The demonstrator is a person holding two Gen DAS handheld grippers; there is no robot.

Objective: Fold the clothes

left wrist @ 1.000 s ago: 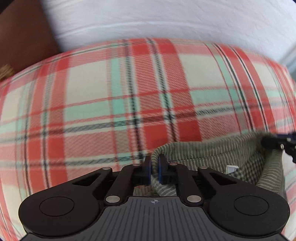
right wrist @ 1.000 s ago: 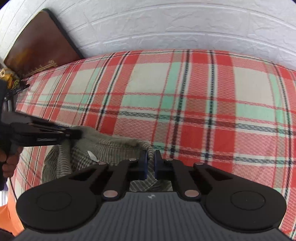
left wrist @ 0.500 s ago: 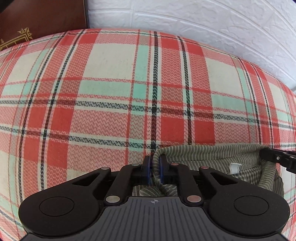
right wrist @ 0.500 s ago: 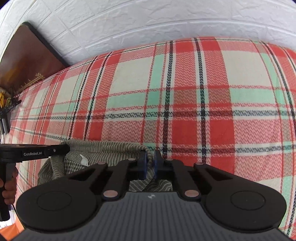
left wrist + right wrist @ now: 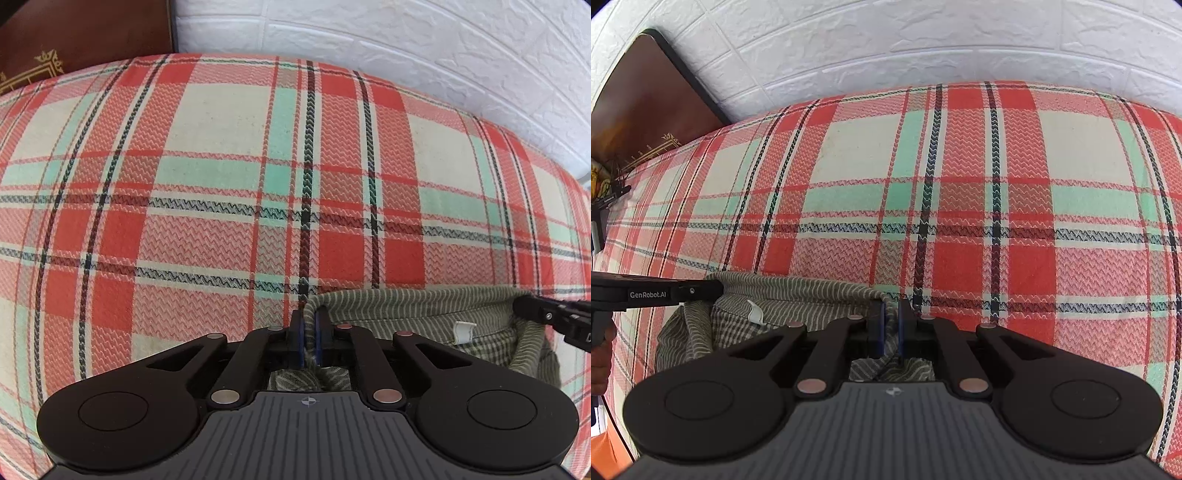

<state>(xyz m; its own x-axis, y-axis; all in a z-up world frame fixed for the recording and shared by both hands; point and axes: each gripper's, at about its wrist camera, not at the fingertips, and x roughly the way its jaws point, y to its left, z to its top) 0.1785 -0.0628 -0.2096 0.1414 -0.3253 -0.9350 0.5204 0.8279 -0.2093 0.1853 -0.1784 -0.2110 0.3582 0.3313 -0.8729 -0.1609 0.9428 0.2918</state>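
text: "GenRobot.AI" | on: side of left tool [image 5: 701, 290] | view: right wrist | colour: white

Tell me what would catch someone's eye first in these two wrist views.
The bold red, mint and cream plaid bedspread fills most of both views, running back to a white brick-pattern wall. Low in each view, an olive striped garment is stretched between the two black grippers: the left gripper and the right gripper each pinch one end of its top edge.
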